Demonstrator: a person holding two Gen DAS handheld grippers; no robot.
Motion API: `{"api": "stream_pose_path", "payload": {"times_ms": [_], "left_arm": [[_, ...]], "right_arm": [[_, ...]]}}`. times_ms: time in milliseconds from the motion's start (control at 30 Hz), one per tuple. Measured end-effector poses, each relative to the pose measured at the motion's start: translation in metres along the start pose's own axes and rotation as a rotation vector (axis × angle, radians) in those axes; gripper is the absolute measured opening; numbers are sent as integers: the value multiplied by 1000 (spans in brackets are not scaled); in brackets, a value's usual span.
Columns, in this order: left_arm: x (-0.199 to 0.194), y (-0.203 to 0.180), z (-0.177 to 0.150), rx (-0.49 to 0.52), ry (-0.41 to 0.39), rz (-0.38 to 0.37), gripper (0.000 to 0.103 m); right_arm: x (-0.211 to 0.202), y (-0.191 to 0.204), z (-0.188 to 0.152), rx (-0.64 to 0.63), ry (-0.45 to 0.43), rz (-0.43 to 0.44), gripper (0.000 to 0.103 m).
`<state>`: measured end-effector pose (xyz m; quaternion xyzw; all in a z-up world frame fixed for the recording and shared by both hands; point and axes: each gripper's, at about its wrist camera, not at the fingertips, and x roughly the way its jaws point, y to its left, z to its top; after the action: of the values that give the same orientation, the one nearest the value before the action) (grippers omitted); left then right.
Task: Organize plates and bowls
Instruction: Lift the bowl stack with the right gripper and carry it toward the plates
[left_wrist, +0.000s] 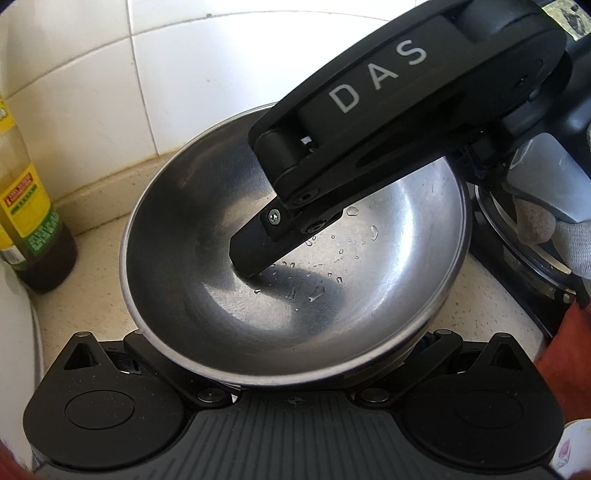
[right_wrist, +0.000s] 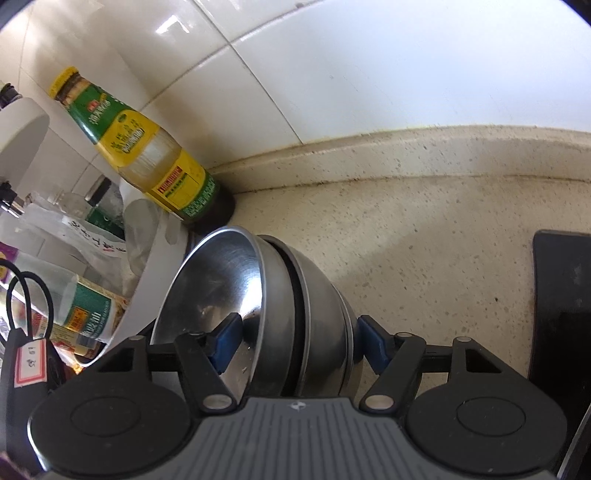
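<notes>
Tongs (left_wrist: 255, 254) marked "DAS", bottle (right_wrist: 147, 147) label unreadable

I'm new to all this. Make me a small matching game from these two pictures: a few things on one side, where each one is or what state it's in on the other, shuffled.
Things:
1. steel bowls
2. yellow-labelled bottle
3. water droplets
4. right tool

Places or states:
A. scattered inside the top bowl
B. one finger inside the bowl, one outside the stack
C. nested one inside another
D. standing in the corner by the tiled wall

Pairs: 1-C, 2-D, 3-A, 4-B
</notes>
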<state>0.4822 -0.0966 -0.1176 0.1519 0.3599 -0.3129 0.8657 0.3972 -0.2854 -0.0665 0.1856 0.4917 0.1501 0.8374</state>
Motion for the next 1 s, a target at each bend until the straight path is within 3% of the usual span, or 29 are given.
{"api": "stream_pose_path", "payload": {"times_ms": [700,1000], "left_arm": [[-77,-52,3,12,-99,122,103],[-139,-91,-9,16,-140,185,103]], "right_arm": [[-59,47,3,-93,-98,56,68],[-96,72,-11,-140,-132,95,68]]}}
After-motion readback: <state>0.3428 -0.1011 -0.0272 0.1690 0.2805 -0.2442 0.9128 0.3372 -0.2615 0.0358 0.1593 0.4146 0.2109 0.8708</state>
